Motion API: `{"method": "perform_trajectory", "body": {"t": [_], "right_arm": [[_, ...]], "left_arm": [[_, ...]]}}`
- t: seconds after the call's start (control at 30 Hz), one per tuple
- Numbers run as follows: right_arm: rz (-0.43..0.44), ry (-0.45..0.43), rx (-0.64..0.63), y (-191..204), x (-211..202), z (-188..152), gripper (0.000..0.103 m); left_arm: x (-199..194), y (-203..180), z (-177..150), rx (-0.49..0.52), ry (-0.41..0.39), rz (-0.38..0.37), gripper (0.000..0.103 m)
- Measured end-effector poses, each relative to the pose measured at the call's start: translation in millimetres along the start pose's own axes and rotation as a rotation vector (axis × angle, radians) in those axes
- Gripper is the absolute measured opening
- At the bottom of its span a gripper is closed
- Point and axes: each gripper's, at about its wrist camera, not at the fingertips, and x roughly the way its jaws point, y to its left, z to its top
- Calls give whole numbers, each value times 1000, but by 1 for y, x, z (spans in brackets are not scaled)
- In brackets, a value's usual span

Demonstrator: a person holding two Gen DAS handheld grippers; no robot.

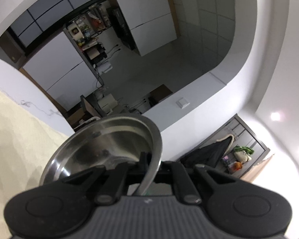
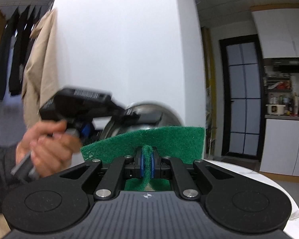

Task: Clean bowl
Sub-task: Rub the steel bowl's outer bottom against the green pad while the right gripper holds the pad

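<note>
Bench (image 2: pixel 249 177): white, marble-veined, I see its edge low in both views; nothing of mine rests on it.

Bowl (image 1: pixel 109 145): stainless steel, held up off the bench and tilted so I can see into its hollow, presumably so the pad can reach inside.

Left gripper (image 1: pixel 147 165): I have its fingers clamped on the bowl's rim, one inside the wall and one outside. In the right wrist view it is blurred, with the person's hand (image 2: pixel 47 145) on its grip.

Scouring pad (image 2: pixel 149 143): green, folded; it stands just in front of the bowl, though I cannot tell whether they touch.

Right gripper (image 2: pixel 147 164): fingers closed on the pad's fold, leaving the broad face free to scrub.
</note>
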Motion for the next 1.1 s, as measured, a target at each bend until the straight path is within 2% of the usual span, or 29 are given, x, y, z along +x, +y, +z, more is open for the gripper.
{"method": "perform_trajectory", "body": {"t": [0.1,0.3,0.53,0.67,0.87,1.1], "right_arm": [[-44,64,-18,-1,9,-4,7],[-132,77,24,-11,9,-9,7],[-231,41,92,-24,3,-9,7],[-277,-1,118,-27,-4,-8,7],[-252,-67,130,-24,-16,-5,7],[-152,-53,82,-9,-15,-7,7]], "left_arm": [[3,-7,-2,20,31,-10,6],[10,-10,-9,42,96,-19,7],[15,-9,-13,48,146,-48,7],[19,-5,-15,52,154,-19,4],[21,8,-15,27,145,30,4],[9,22,-5,-36,66,66,4]]}}
